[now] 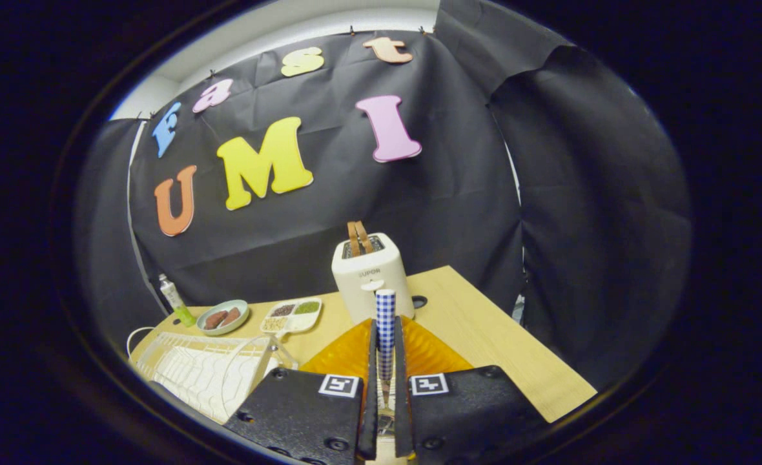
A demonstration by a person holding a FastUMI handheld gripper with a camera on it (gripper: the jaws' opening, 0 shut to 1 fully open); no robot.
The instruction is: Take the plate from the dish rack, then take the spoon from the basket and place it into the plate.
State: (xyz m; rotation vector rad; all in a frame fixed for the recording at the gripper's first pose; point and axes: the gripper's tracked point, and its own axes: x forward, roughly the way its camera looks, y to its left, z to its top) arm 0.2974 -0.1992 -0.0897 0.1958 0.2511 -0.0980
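Observation:
My gripper [385,352] is shut on a spoon [385,329] whose blue-and-white checked handle sticks up between the fingers. The spoon's metal part runs down between the fingers and is mostly hidden. Just below and beyond the fingers lies an orange ribbed plate [429,352] on the wooden table. A white wire dish rack [194,368] stands to the left of the fingers.
A white toaster [371,274] with two bread slices stands just beyond the plate. Farther left are a small bowl of brown food [223,316], a white divided tray of spices [290,315] and a small bottle [175,298]. The table's right edge [516,336] runs close by.

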